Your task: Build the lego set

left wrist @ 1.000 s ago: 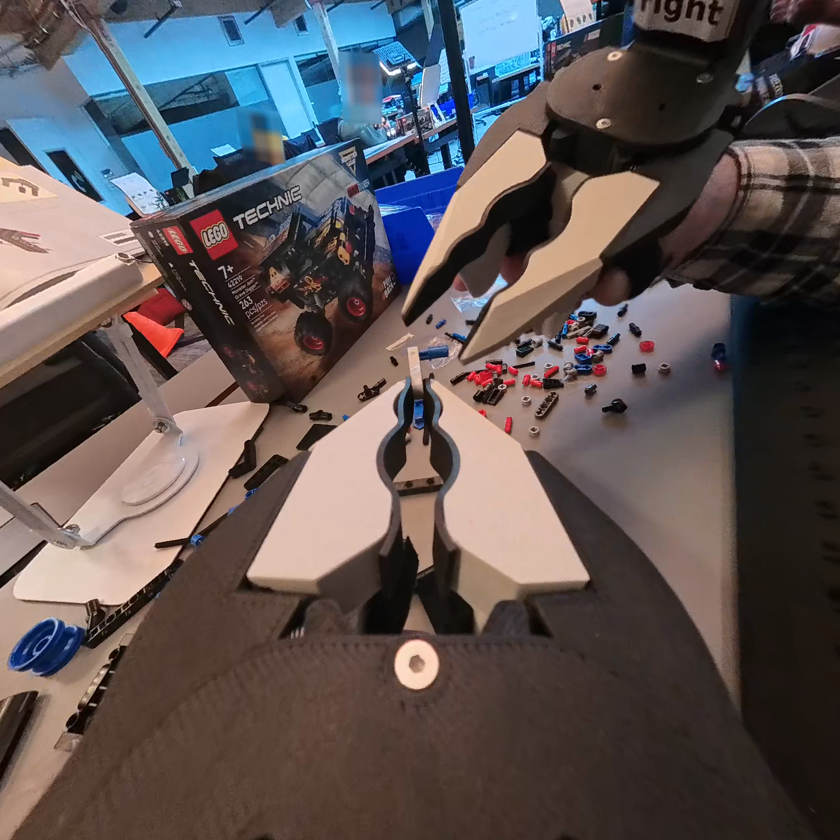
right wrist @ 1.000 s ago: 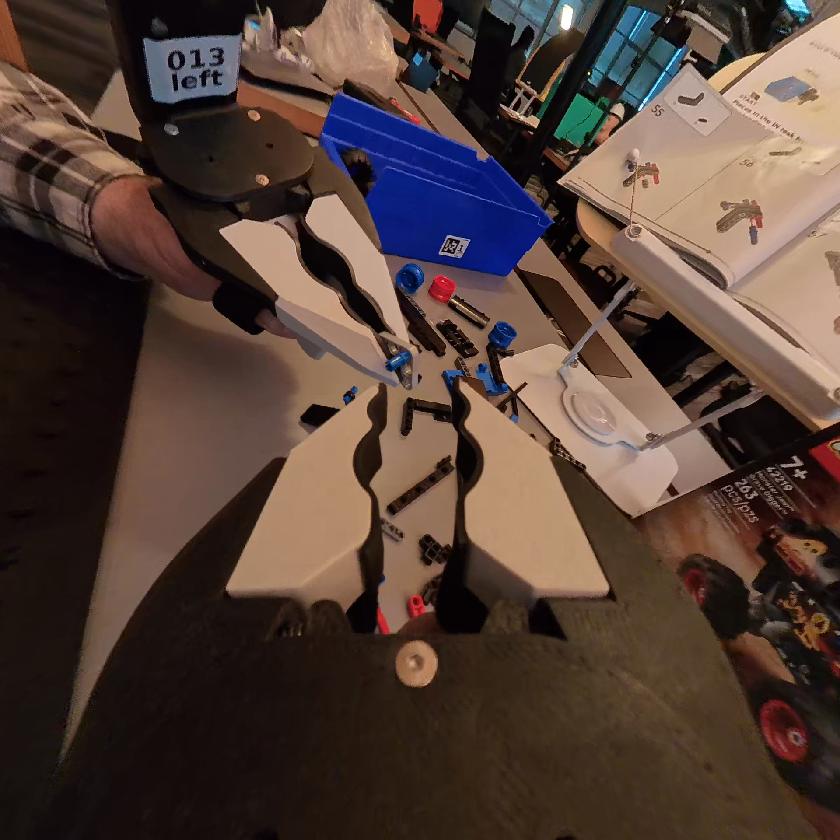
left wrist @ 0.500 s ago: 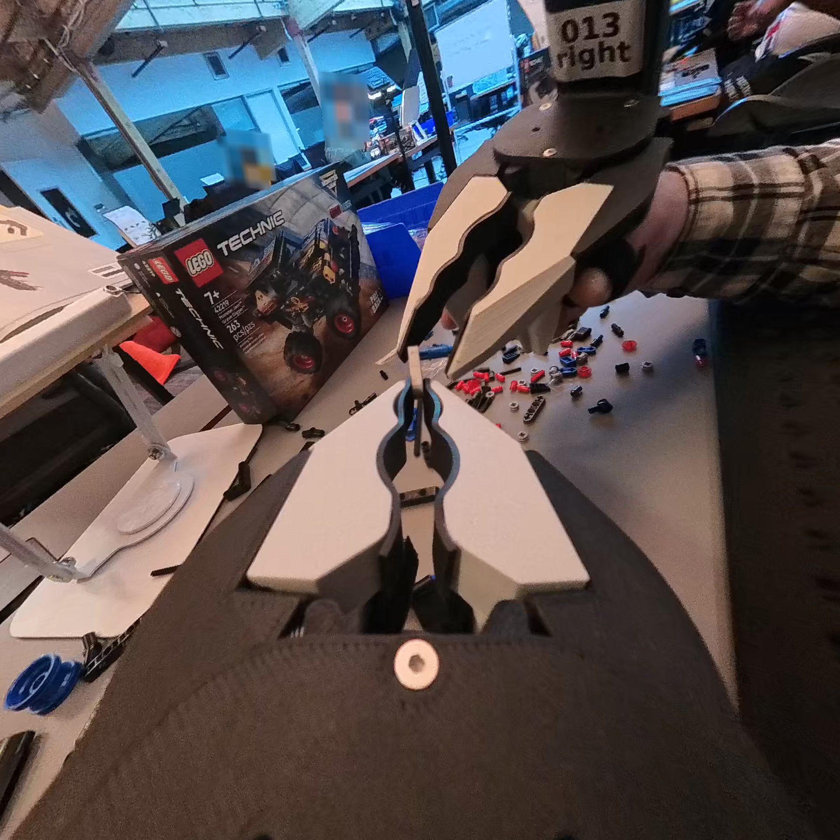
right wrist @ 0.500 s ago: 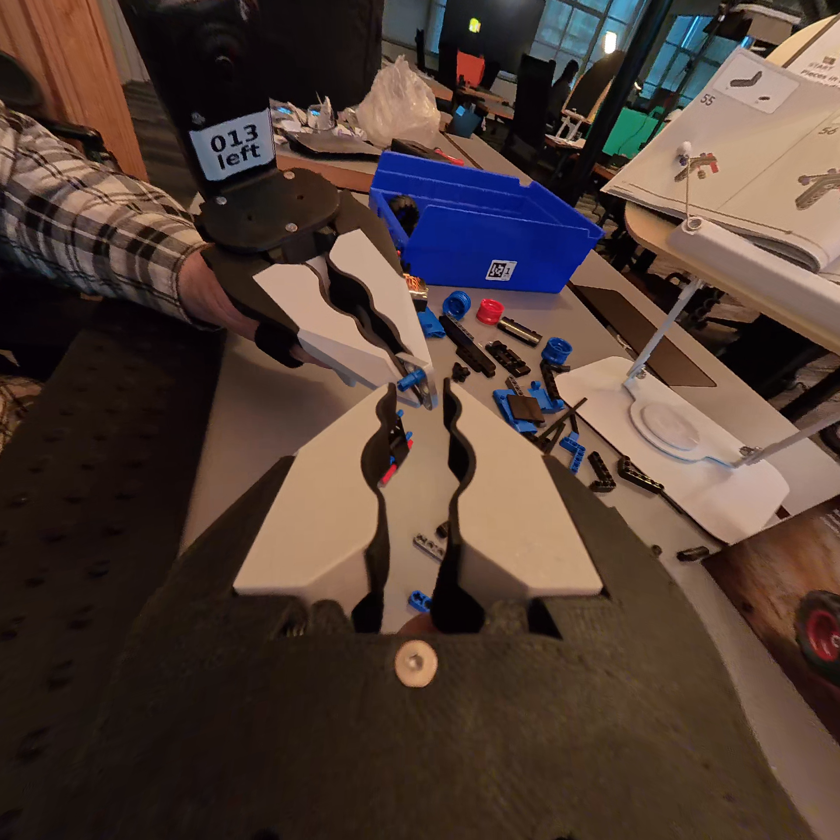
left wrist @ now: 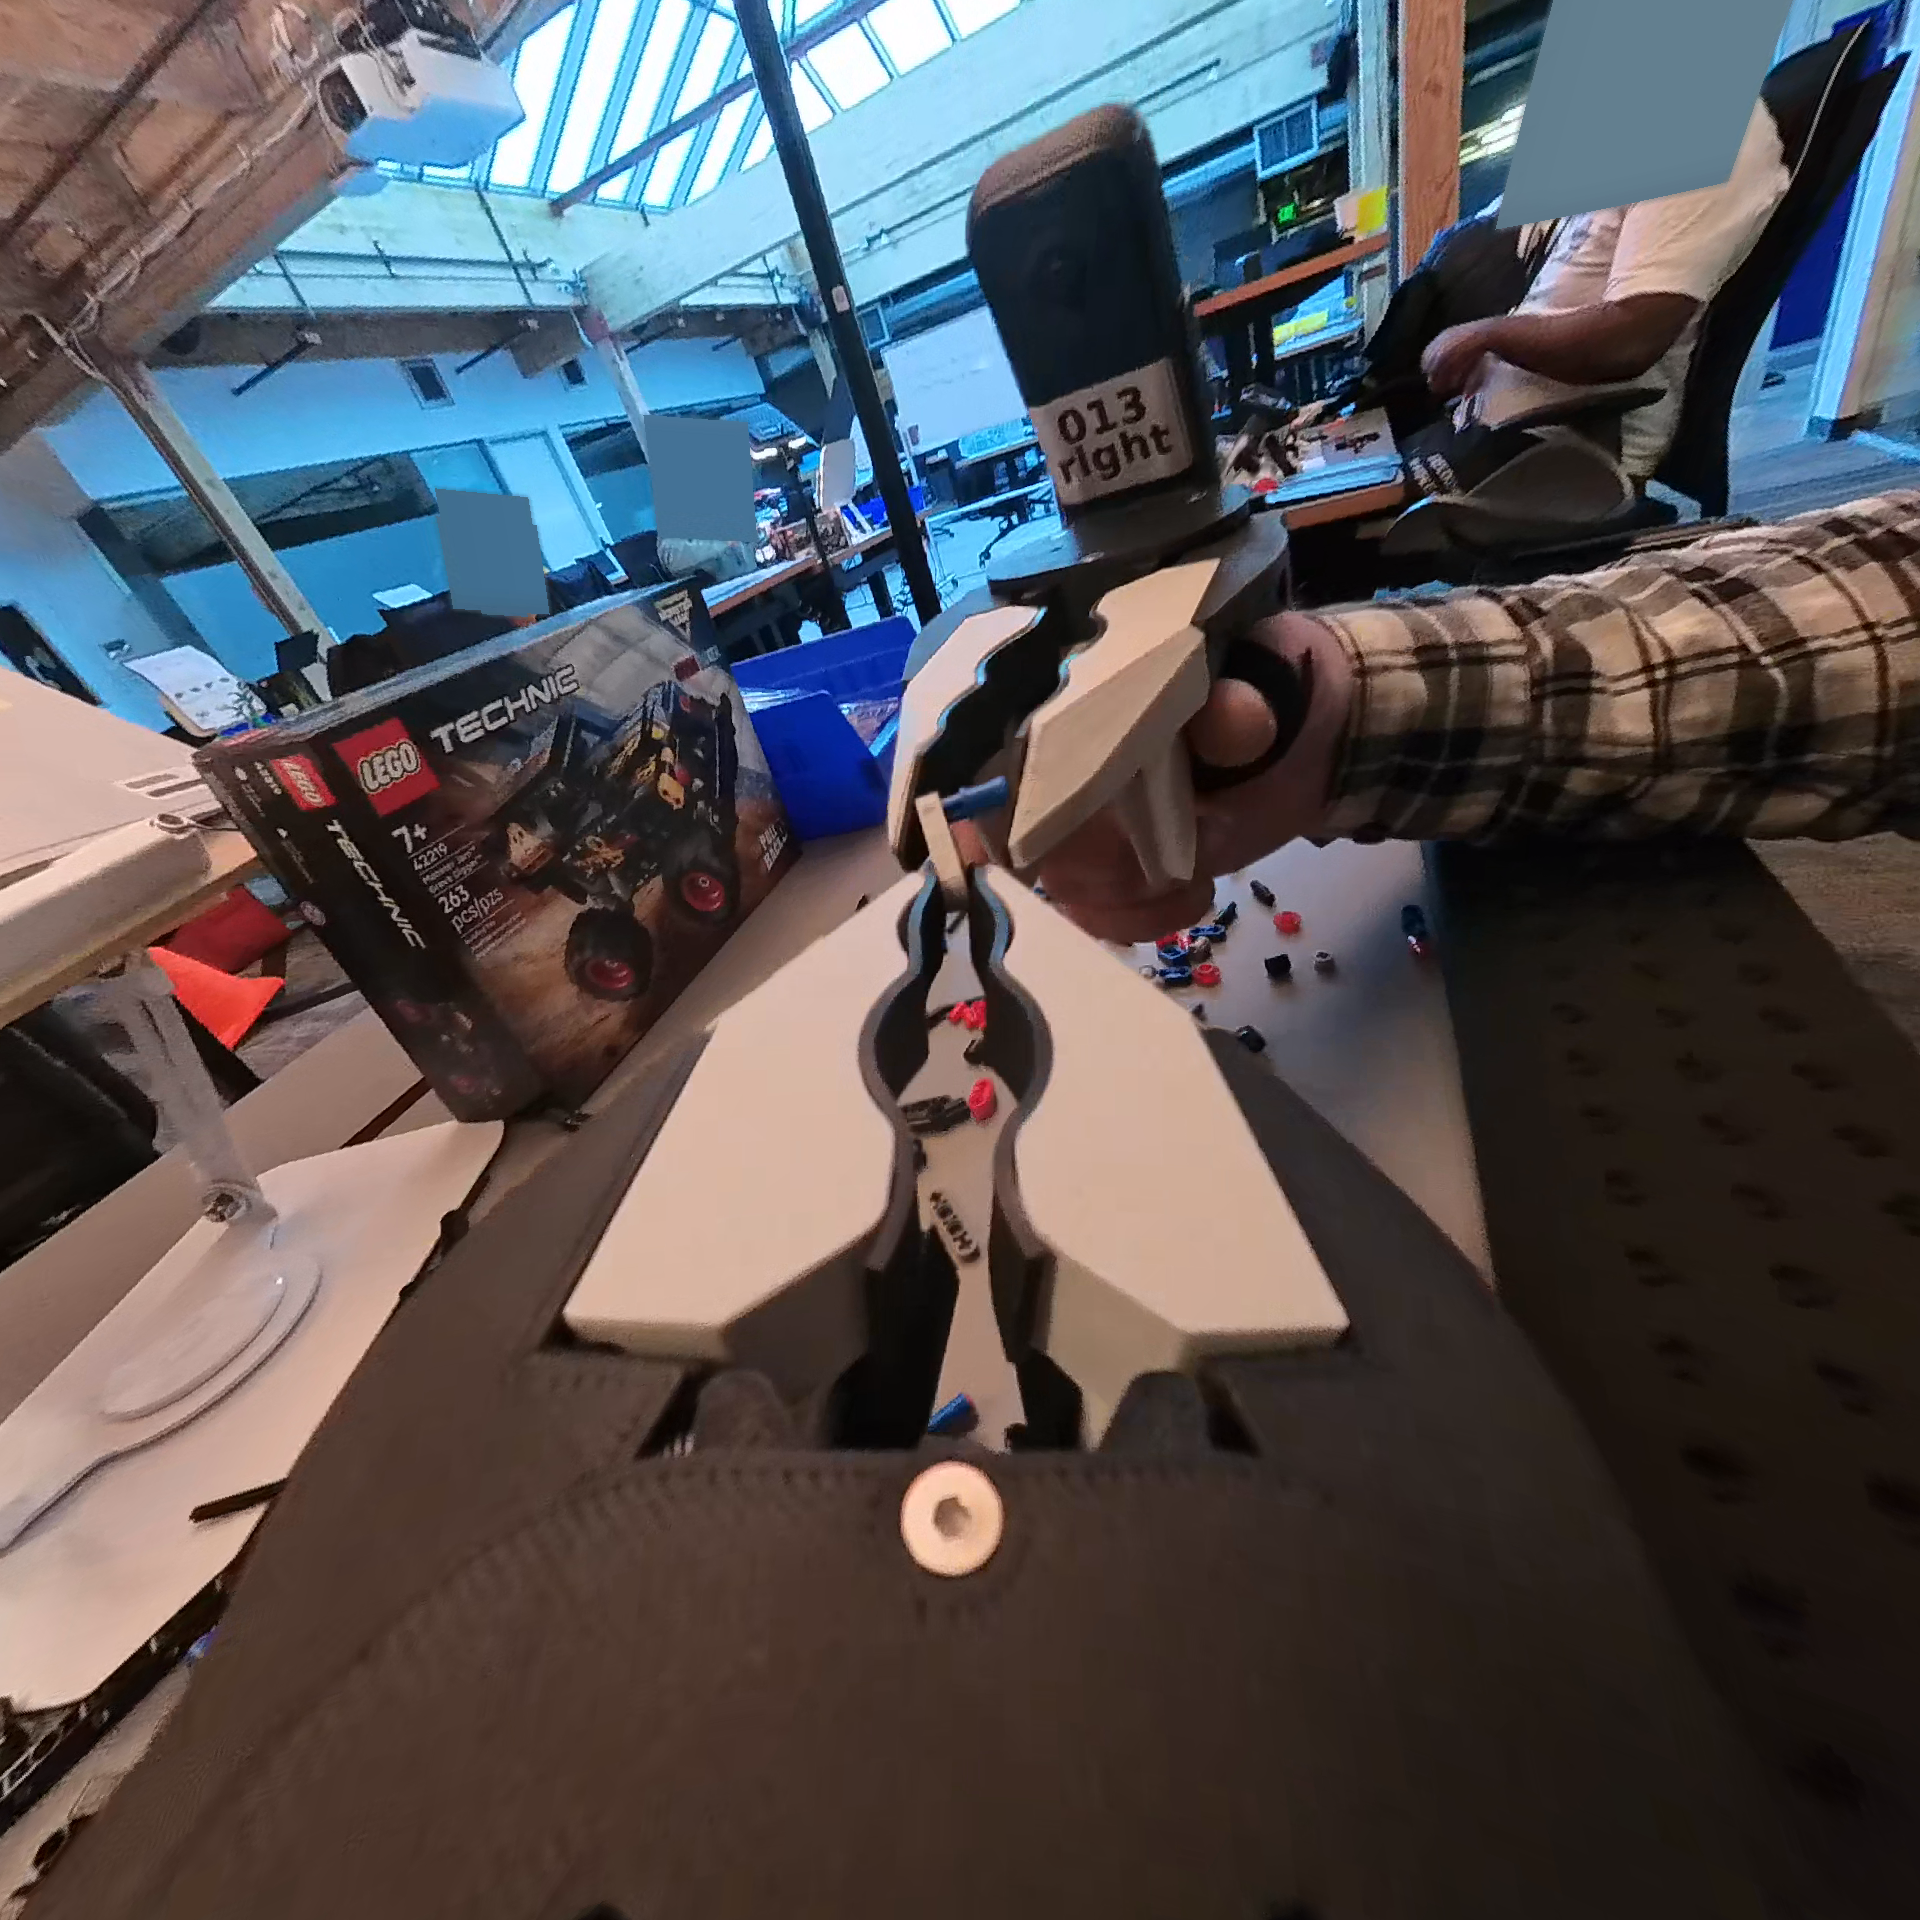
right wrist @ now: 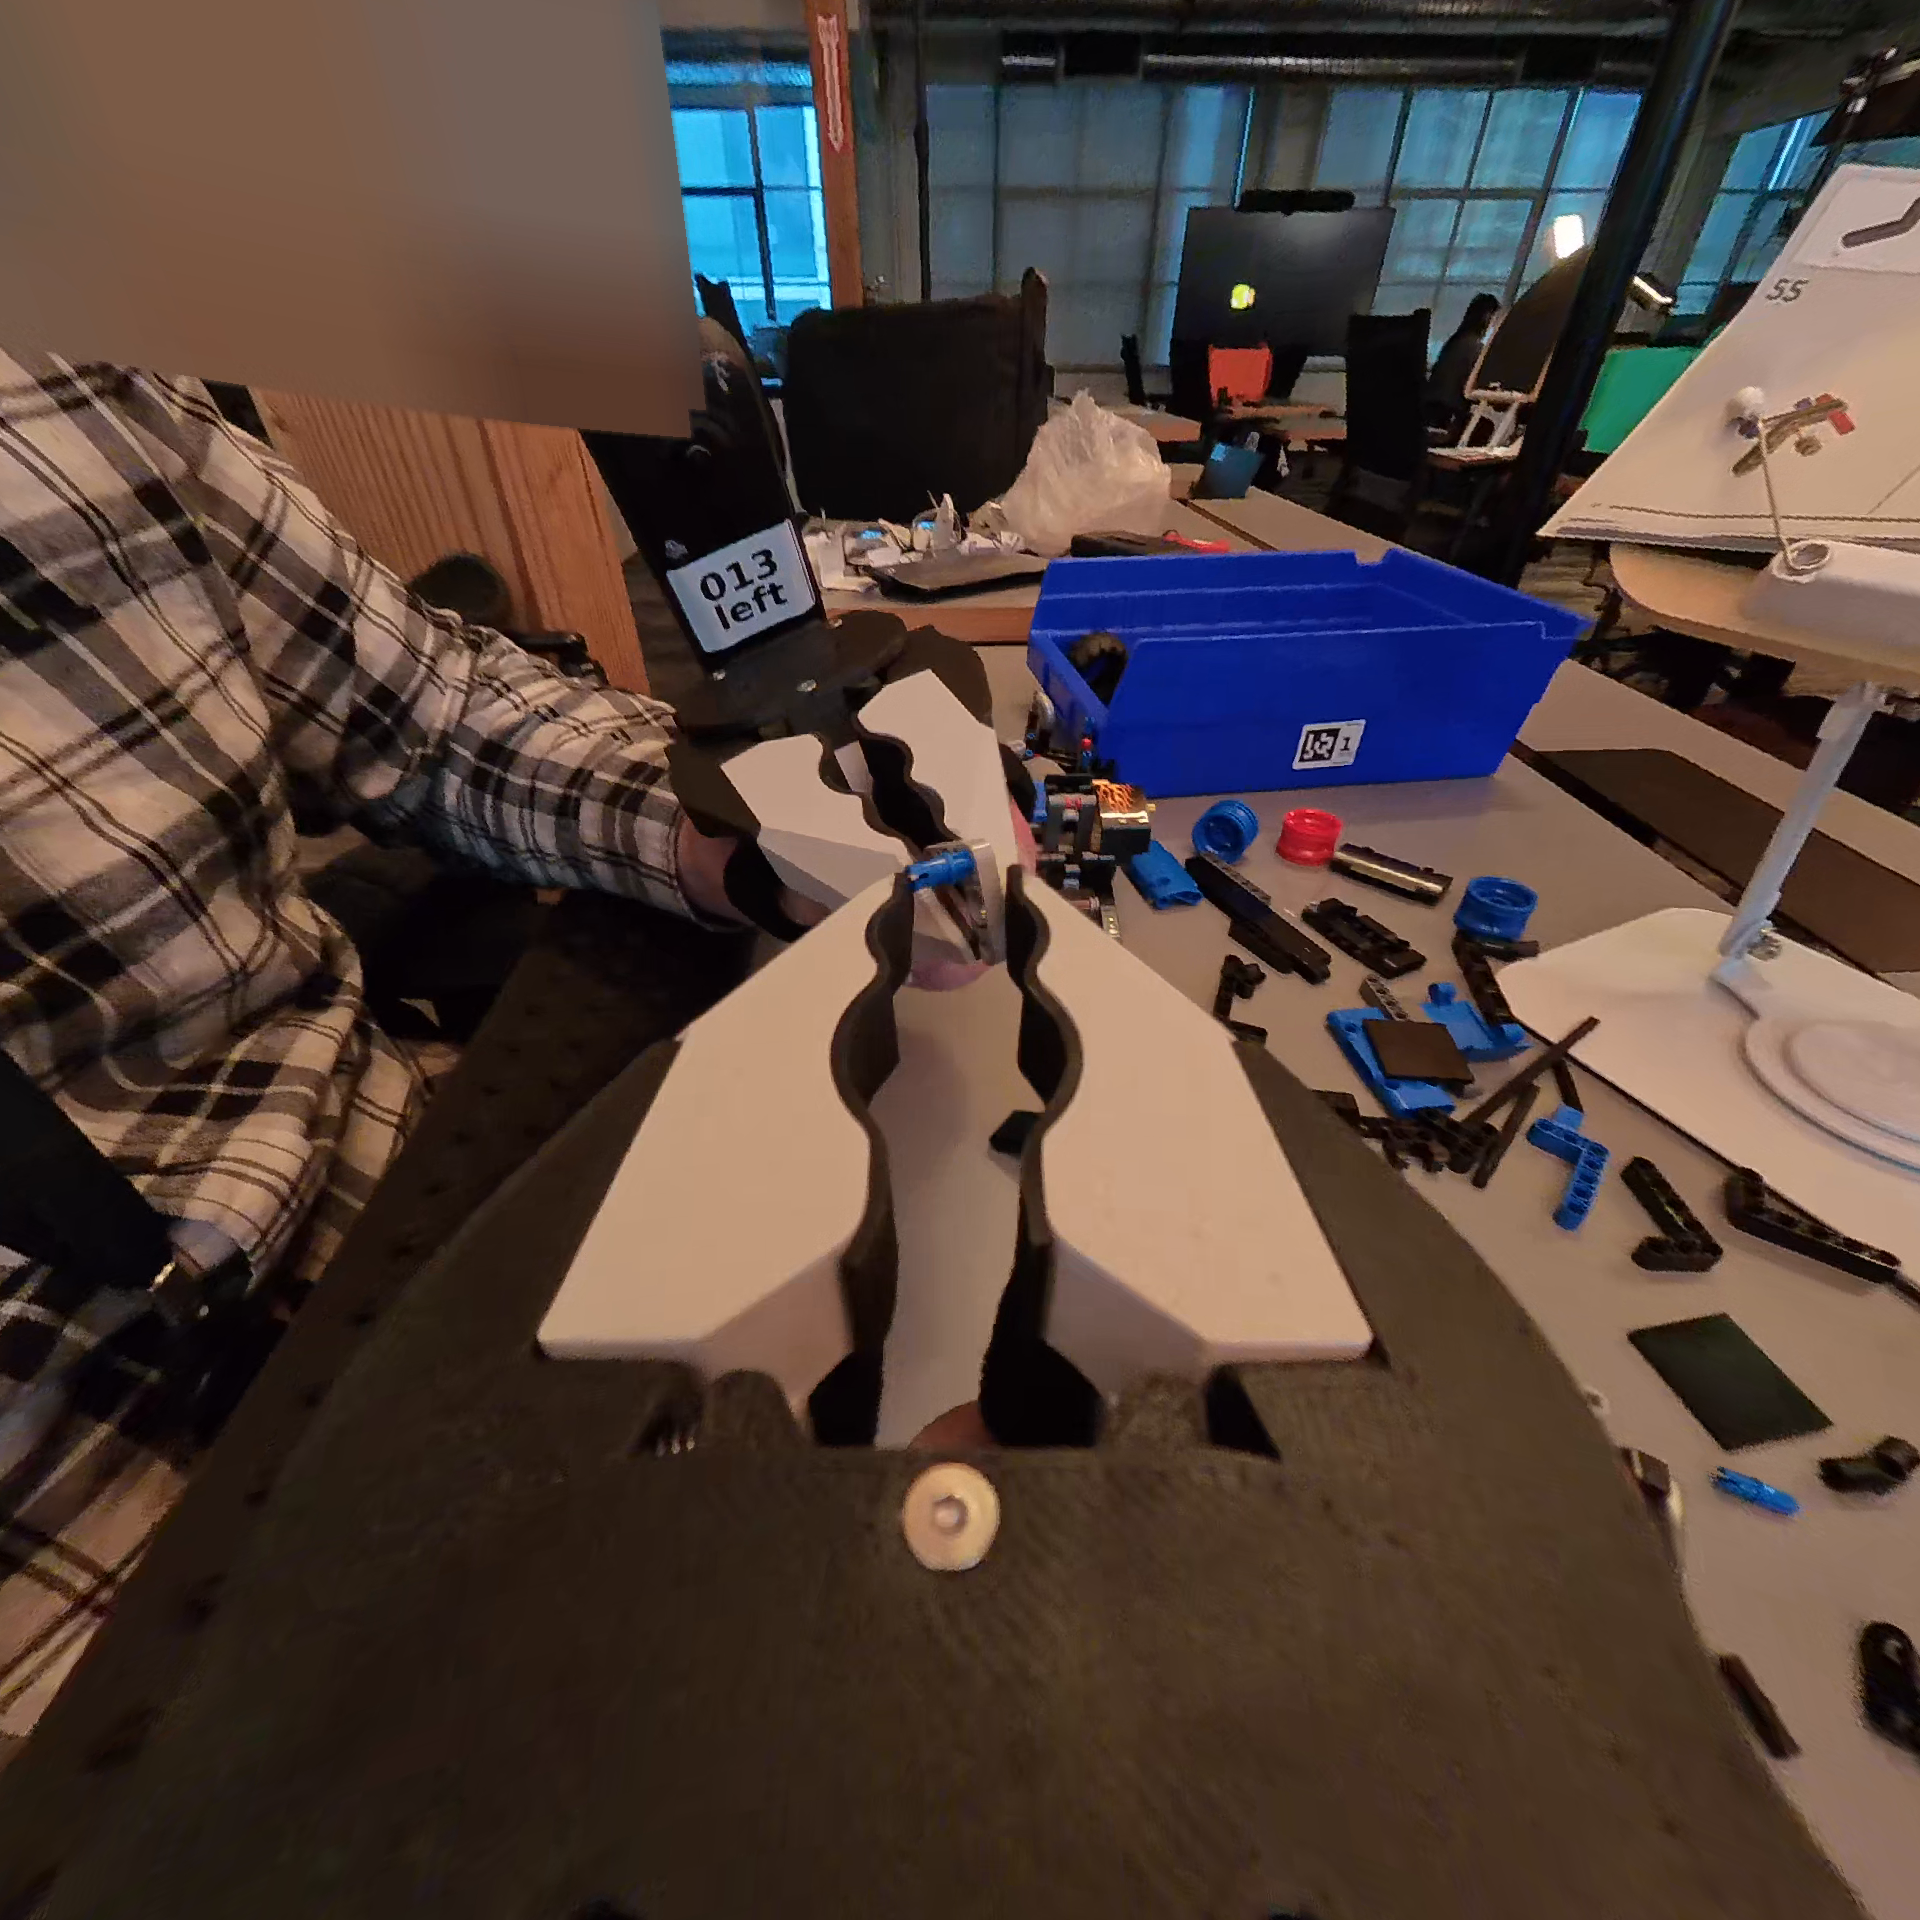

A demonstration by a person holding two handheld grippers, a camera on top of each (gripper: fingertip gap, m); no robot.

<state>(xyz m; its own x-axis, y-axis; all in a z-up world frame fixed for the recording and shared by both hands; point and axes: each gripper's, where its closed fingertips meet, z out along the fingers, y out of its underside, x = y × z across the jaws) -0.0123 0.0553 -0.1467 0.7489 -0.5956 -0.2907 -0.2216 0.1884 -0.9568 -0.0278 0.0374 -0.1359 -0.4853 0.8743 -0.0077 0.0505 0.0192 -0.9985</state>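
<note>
Grey flat piece [left wrist: 938, 844] carrying a blue pin [left wrist: 975, 798], held upright in air above the table [right wrist: 1621, 831] by the left gripper [left wrist: 956, 891], whose fingers are closed narrowly on it. The right gripper [right wrist: 956, 896] faces it tip to tip, jaws part-way open and empty, the pin lying just at their mouth. The build appears early: most parts remain loose, with wheels [right wrist: 1226, 829], black beams [right wrist: 1361, 935] and blue brackets [right wrist: 1413, 1049] scattered by the blue bin [right wrist: 1288, 665]; a small partly built assembly [right wrist: 1091, 821] sits beside it.
</note>
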